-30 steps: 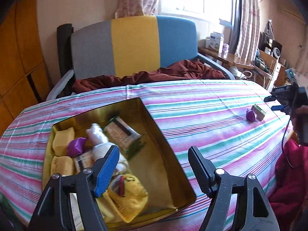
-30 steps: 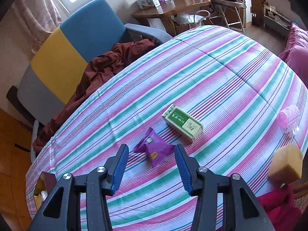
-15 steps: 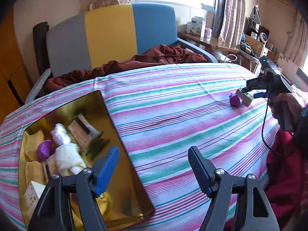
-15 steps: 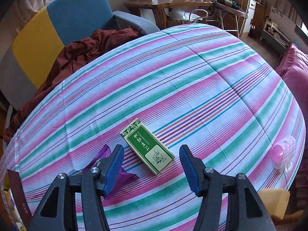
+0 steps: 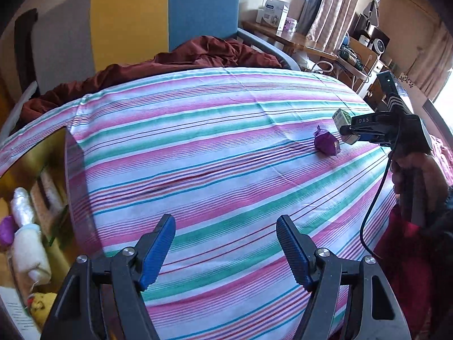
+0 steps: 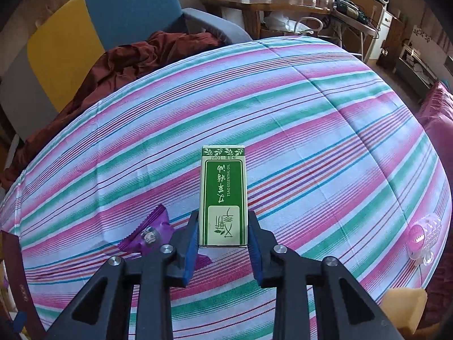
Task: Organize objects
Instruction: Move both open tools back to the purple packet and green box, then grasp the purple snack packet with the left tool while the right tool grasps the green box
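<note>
At the nine o'clock edge of the left wrist view, a gold tin box (image 5: 61, 153) is sitting on the striped tablecloth (image 5: 215, 147) of the desk, holding a white plush toy (image 5: 28, 250), a small purple packet (image 5: 5, 228) and a yellow knitted item (image 5: 42, 304). Toward six o'clock, the left gripper (image 5: 225, 250) is hovering above bare cloth with its blue-padded fingers (image 5: 157, 250) spread apart and nothing between them.

Toward three o'clock in that view, a purple candy wrapper (image 5: 325, 143) is lying on the cloth, and just beside it a person's hand (image 5: 410, 175) is gripping the handle of the right gripper (image 6: 223, 245). In the right wrist view, its fingers (image 6: 191, 252) have just been closing and are now pinching the near end of a green essential oil box (image 6: 223, 195) by its long sides, the box pointing toward twelve o'clock over the cloth. The wrapper (image 6: 153, 233) is lying at the gripper's nine o'clock, partly under the left finger.

At four o'clock, near the desk's edge, a pink transparent roller (image 6: 423, 233) is resting on the cloth, and a yellow sponge block (image 6: 405, 308) is showing at the lower corner. Behind the desk, at eleven o'clock, a dark red blanket (image 6: 136, 59) is lying heaped on a grey, yellow and blue armchair (image 6: 93, 25).
</note>
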A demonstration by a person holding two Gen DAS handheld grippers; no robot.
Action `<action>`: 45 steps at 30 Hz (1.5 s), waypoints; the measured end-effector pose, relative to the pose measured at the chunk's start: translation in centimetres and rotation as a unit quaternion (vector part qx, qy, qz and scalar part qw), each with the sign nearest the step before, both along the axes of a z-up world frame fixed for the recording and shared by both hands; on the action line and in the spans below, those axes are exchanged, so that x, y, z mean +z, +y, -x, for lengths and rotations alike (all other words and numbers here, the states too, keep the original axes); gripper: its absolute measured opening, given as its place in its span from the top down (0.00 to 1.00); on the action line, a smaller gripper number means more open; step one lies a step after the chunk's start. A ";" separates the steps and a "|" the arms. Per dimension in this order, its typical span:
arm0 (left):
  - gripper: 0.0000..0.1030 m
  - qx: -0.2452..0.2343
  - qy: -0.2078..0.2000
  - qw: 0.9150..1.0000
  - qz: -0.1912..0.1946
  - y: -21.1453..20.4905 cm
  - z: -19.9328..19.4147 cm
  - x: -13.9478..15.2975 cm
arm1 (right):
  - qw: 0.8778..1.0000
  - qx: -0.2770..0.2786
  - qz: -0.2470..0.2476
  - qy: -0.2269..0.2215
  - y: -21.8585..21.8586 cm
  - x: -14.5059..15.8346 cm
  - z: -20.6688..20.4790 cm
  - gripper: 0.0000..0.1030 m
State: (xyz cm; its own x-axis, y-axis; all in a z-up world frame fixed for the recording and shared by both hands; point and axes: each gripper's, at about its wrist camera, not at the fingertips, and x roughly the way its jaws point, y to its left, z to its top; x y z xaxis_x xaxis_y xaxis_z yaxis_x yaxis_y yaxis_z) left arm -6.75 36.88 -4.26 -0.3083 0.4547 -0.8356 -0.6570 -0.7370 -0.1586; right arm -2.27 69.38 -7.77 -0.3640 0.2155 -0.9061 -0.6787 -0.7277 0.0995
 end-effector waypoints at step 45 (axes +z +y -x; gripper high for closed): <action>0.60 -0.043 0.018 0.999 0.018 5.9 0.1 -4.6 | 0.991 0.106 0.051 0.068 -2.9 1.1 1.8 0.70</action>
State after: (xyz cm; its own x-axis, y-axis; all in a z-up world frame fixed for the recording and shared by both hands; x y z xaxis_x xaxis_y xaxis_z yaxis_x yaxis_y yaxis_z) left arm -6.90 42.78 -8.90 -0.2997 0.4500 -0.8413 -0.7229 -0.6826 -0.1076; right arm -4.11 66.49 -6.70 -0.5115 0.0309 -0.8587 -0.4875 -0.8334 0.2604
